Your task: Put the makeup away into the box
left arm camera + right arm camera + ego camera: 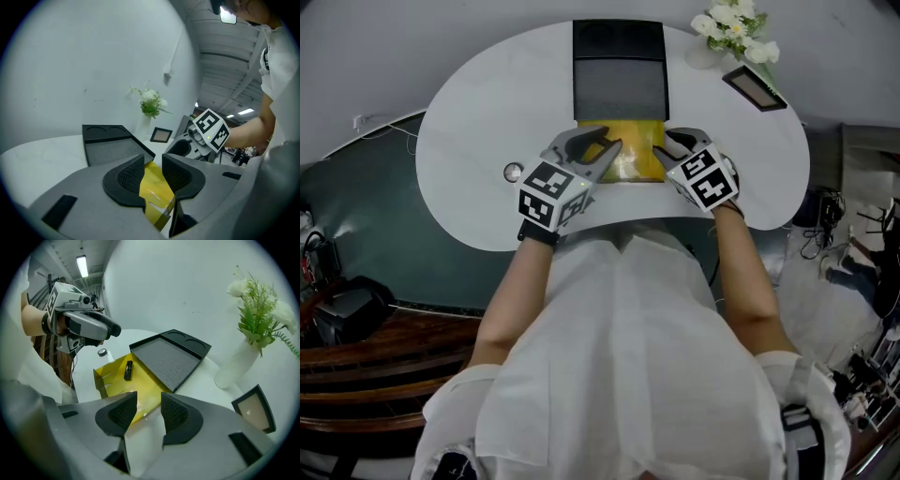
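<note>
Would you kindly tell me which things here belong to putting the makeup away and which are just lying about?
Job: yellow box, black makeup stick inside it, small jar, black tray.
Lying about: vase of flowers, picture frame.

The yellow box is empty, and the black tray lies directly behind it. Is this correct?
No. The yellow box is not empty: a small black stick lies inside it, as the right gripper view shows. The black tray does lie directly behind it.
</note>
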`<state>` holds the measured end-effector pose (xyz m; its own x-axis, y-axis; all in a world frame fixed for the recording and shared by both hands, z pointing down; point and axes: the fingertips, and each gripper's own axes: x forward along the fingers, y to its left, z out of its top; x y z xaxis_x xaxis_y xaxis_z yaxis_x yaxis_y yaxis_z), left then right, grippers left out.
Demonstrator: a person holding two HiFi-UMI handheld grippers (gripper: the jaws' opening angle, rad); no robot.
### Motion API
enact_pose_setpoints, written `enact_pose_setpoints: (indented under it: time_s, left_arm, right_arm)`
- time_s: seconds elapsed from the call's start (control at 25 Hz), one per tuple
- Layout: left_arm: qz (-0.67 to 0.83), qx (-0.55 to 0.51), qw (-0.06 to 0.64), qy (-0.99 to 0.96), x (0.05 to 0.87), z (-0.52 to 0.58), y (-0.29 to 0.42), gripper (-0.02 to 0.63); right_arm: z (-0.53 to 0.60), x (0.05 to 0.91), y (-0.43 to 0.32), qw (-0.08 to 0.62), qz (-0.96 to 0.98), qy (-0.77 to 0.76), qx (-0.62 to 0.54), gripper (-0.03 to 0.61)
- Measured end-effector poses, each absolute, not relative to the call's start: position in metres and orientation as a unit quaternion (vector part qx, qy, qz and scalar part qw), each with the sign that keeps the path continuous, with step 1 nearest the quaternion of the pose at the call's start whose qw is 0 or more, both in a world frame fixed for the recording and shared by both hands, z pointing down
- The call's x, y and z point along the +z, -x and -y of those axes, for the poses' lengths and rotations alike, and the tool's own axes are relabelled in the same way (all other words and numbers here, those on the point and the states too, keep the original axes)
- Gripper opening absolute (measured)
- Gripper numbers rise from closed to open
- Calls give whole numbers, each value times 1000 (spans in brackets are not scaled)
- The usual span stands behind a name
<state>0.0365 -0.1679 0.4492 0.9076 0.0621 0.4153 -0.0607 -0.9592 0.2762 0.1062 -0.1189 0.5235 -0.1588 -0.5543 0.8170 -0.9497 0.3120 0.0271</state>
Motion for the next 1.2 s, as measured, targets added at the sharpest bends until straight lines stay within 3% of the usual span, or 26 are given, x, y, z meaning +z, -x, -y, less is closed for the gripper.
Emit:
enact_pose_setpoints:
  time_s: [0.68,1.2]
  left_arm:
    - [19,211,164,-963,466,111,-133,132]
    - [66,203,179,-960,478,103,-149,132]
  right_arm:
    - [36,566,-215,543,711,-397,202,149]
    - [26,593,-221,569,735,-315,192,156]
